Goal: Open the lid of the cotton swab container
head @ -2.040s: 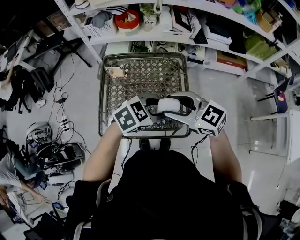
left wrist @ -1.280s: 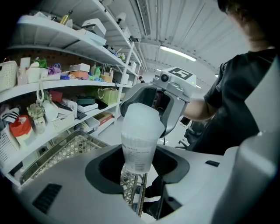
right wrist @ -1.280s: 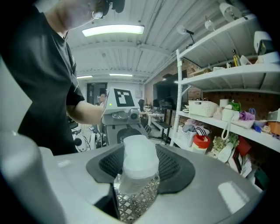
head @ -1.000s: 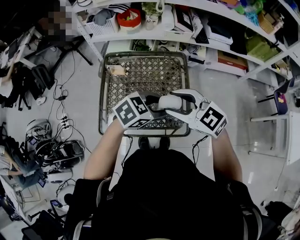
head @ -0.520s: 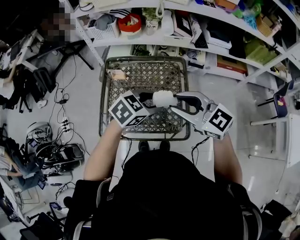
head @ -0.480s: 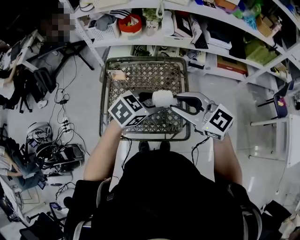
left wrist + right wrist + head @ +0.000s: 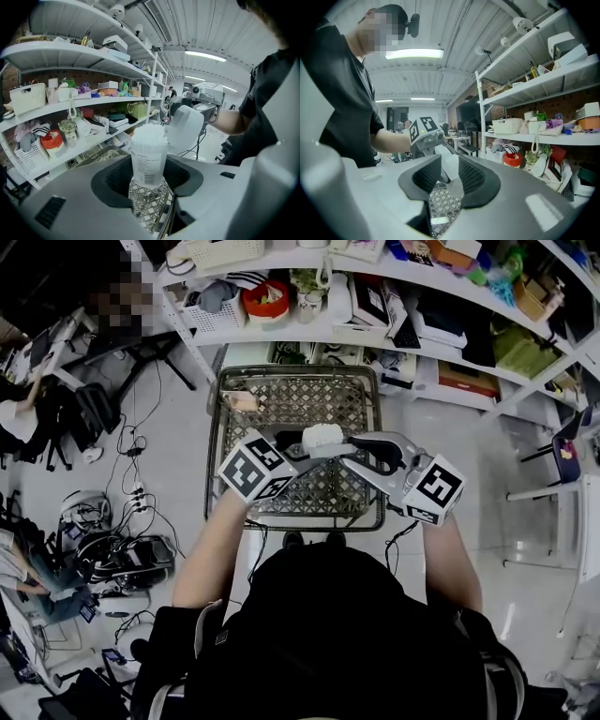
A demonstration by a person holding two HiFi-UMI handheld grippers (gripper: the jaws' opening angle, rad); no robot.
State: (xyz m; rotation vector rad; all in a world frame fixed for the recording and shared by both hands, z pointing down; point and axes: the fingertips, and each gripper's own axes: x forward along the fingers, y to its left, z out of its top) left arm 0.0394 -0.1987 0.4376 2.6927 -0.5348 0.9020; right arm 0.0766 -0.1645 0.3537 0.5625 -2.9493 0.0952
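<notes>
A clear tub of cotton swabs (image 7: 149, 159) stands upright between my left gripper's (image 7: 149, 182) pads, and its top is uncovered so the swab heads show. Its white lid (image 7: 186, 127) hangs tilted just off the tub's right rim. My right gripper (image 7: 449, 182) has that lid (image 7: 451, 171) between its pads, and its jaws are closing on it. In the head view both grippers meet over the cart: the left gripper (image 7: 298, 446) holds the tub (image 7: 322, 437) and the right gripper (image 7: 352, 442) reaches in from the right.
A metal mesh cart basket (image 7: 217, 456) lies under both grippers, with a small tan item (image 7: 242, 401) in its far left corner. White shelves (image 7: 394, 329) crowded with boxes and baskets stand beyond it. Cables lie on the floor (image 7: 131, 493) to the left.
Both grippers have carried the tub up and forward over the basket. The right gripper has swung out to the right of the tub's top.
</notes>
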